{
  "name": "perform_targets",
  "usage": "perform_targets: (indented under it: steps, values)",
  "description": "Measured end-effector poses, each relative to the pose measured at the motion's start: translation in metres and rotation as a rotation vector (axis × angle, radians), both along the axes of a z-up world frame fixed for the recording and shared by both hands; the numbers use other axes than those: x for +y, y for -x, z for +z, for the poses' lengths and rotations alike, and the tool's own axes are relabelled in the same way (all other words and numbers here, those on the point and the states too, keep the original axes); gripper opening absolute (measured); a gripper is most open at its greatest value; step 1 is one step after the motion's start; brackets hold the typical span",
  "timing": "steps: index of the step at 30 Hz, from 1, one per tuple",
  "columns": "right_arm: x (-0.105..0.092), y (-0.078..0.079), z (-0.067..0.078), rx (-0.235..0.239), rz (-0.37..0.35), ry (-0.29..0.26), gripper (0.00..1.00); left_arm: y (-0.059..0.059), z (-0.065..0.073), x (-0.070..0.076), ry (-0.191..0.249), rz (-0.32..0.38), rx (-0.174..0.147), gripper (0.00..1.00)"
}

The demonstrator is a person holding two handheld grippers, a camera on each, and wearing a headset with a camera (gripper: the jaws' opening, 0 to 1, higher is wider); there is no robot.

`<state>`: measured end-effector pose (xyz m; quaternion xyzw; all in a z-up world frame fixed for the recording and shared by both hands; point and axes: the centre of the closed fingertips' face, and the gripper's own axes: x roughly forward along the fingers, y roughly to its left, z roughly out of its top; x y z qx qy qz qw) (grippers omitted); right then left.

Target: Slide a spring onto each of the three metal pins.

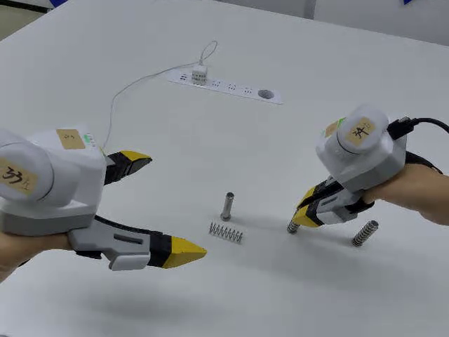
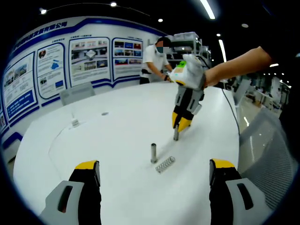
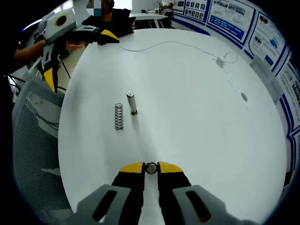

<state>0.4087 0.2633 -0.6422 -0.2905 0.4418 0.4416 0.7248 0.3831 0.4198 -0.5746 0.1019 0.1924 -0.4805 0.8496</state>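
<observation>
A bare metal pin stands upright mid-table, with a loose spring lying just in front of it. To its right, my right gripper is shut on a second pin with a spring around it; that pin's round top sits between the yellow tips. A third pin wrapped in a spring leans further right. My left gripper hovers open at the left, holding nothing. Its own view looks over the bare pin and loose spring toward the right gripper.
A white power strip with a plug and a thin cable lies at the far side of the white table. A mesh chair stands beside the table. A person stands in the background.
</observation>
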Motion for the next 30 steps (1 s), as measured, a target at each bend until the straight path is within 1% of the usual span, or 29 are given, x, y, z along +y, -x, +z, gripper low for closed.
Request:
perform_targets:
  steps: [4, 7, 11, 15, 19, 20, 23, 27, 29, 30]
  values:
    - [0.000, 0.001, 0.000, 0.007, 0.003, 0.011, 0.11, -0.001, 0.000, -0.001, 0.007, 0.001, 0.000, 0.99]
    - [0.000, 0.002, -0.001, 0.010, 0.003, 0.020, 0.11, -0.001, -0.001, 0.000, 0.003, -0.001, 0.001, 0.99]
    - [0.000, 0.001, -0.002, 0.009, 0.016, 0.035, 0.11, 0.000, 0.000, -0.001, 0.013, -0.002, 0.005, 0.99]
    - [-0.002, 0.001, -0.005, 0.009, 0.027, 0.049, 0.12, 0.001, -0.001, -0.001, 0.007, -0.006, 0.005, 0.99]
    - [-0.003, 0.003, -0.005, 0.017, 0.037, 0.056, 0.16, 0.001, 0.000, -0.001, 0.010, -0.008, 0.002, 1.00]
    - [-0.002, 0.003, -0.004, 0.015, 0.035, 0.055, 0.17, 0.001, 0.001, -0.001, 0.010, -0.009, 0.001, 1.00]
    - [-0.003, 0.003, 0.000, 0.003, 0.033, 0.057, 0.17, 0.001, 0.002, 0.000, 0.011, -0.010, 0.000, 1.00]
    - [-0.003, 0.001, 0.006, -0.006, 0.020, 0.048, 0.17, 0.001, 0.003, 0.000, 0.011, -0.009, -0.002, 1.00]
    - [-0.003, -0.001, 0.008, -0.019, 0.014, 0.040, 0.17, 0.001, 0.003, 0.000, 0.011, -0.010, -0.004, 1.00]
    - [-0.003, -0.003, 0.010, -0.034, 0.016, 0.036, 0.18, 0.001, 0.004, 0.000, 0.011, -0.011, -0.006, 1.00]
